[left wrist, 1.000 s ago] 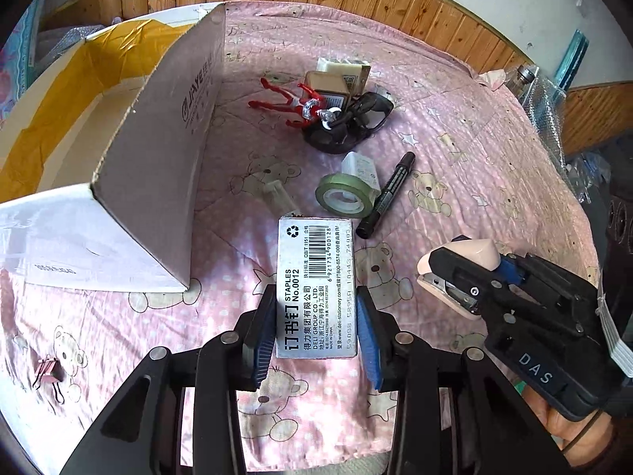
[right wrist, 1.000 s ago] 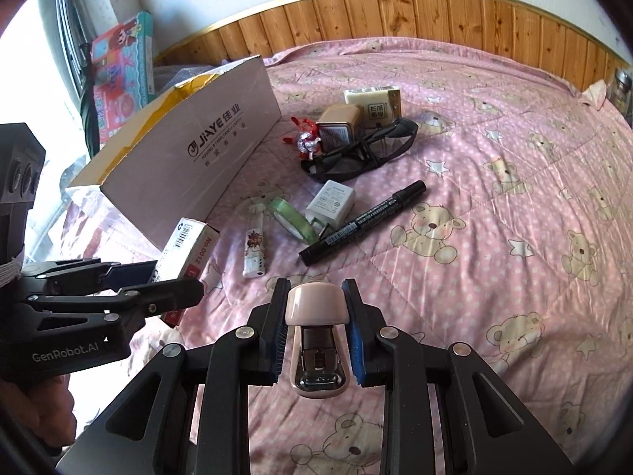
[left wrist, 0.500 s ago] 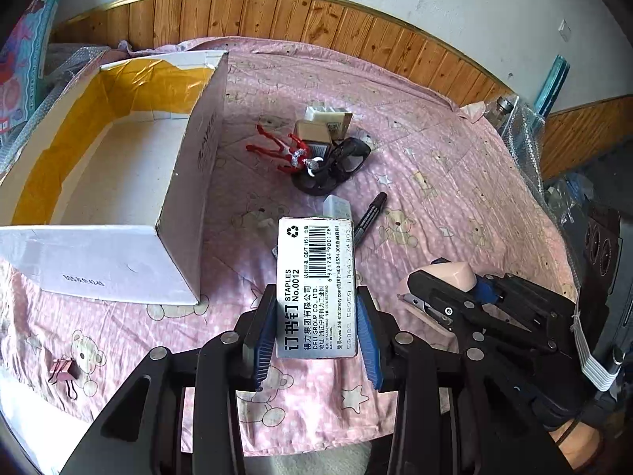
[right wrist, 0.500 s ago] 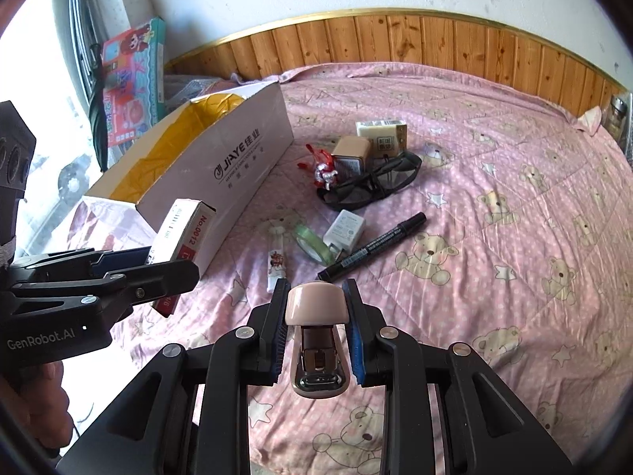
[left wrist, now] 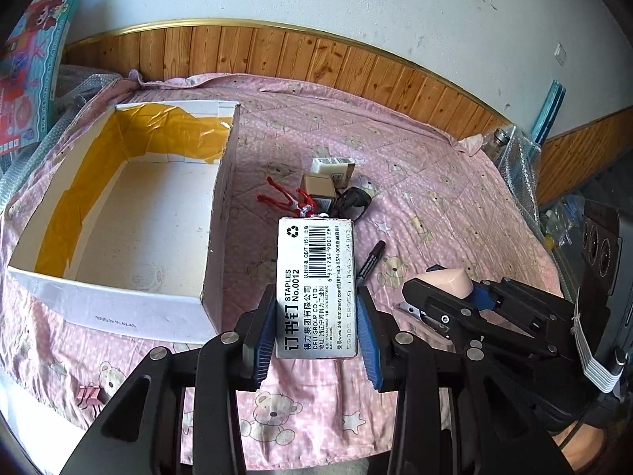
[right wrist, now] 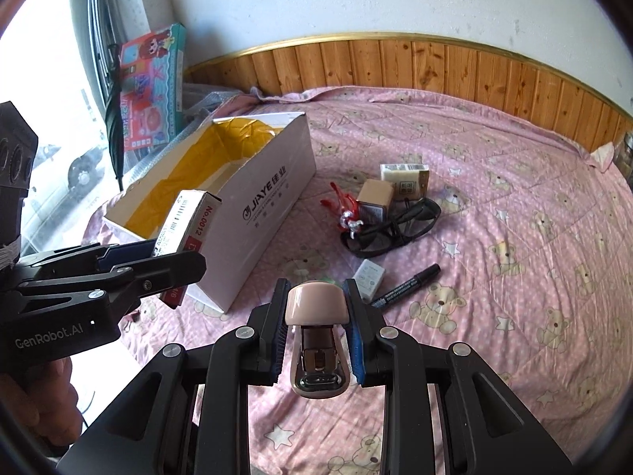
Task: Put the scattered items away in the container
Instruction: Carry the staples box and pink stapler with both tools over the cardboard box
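Observation:
My left gripper (left wrist: 316, 316) is shut on a white staples box (left wrist: 316, 289), held above the pink bedspread just right of the open cardboard box (left wrist: 130, 213), whose inside is lined with yellow tape. My right gripper (right wrist: 316, 316) is shut on a pink stapler (right wrist: 317, 336). From the right wrist view the left gripper (right wrist: 158, 257) and staples box (right wrist: 190, 221) hang beside the cardboard box (right wrist: 269, 213). Scattered on the bed lie black glasses (right wrist: 391, 229), a black marker (right wrist: 407, 285), a white charger (right wrist: 368, 275), a red figure (right wrist: 344, 208) and two small boxes (right wrist: 403, 176).
A pink binder clip (left wrist: 89, 394) lies near the bed's front left edge. A wooden panelled wall (right wrist: 435, 63) rings the bed. A colourful toy box (right wrist: 152, 87) and umbrella (right wrist: 114, 118) lean at the left. A bottle (left wrist: 500, 142) and bubble wrap sit at the far right edge.
Both grippers have risen and pulled back with their loads. The cardboard box's inside now shows, and the scattered items look smaller and farther away.

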Available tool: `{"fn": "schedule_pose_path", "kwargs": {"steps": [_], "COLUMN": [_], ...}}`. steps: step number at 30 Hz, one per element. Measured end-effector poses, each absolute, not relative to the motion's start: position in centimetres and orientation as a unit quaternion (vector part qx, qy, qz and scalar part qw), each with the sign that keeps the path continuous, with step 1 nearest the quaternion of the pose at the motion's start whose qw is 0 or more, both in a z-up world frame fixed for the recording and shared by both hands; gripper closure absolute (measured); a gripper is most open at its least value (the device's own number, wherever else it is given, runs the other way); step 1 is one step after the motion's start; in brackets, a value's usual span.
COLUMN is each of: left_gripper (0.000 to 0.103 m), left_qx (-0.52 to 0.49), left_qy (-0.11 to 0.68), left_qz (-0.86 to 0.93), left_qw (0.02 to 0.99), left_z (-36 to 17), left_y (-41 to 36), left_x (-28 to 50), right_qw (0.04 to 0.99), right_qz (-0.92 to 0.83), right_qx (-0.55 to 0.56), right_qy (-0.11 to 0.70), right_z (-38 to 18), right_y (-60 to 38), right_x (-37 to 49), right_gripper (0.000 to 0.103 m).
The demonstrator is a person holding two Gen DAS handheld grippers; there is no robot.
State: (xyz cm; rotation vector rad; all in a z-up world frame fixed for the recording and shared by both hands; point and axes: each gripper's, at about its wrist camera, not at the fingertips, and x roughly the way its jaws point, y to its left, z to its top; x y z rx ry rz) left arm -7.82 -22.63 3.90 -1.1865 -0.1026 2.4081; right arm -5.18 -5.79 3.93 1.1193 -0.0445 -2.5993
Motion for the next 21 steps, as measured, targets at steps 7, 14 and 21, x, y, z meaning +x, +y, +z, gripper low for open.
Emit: {"fn": "schedule_pose_path", "kwargs": {"steps": [7,14,21], "left_gripper": [0.064,0.064,0.064], "left_qx": [-0.412,-0.397,-0.387], "left_qy": [-0.045,-0.052,-0.055], "left_qz": [0.884,0.892,0.897], "left_qw": [0.218,0.212,0.204], "left_z": [5.7,7.4,8.4], "left_y": [-24.2,-25.6,-27.0], "left_x": [-8.8,-10.0,-11.2], "right_qw": [0.168,0.18,0.194], "right_qz": [-0.907,-0.906,-0.903], "right_qx": [0.386,0.383,0.384], "right_qy": [-0.009,-0.007,0.004], "right_z": [5.9,7.5,8.8], "right_y": [-6.8,-8.0,-9.5], "right_x": [-6.7,-8.2,-9.7], "right_gripper": [0.076,0.076,0.076]}}
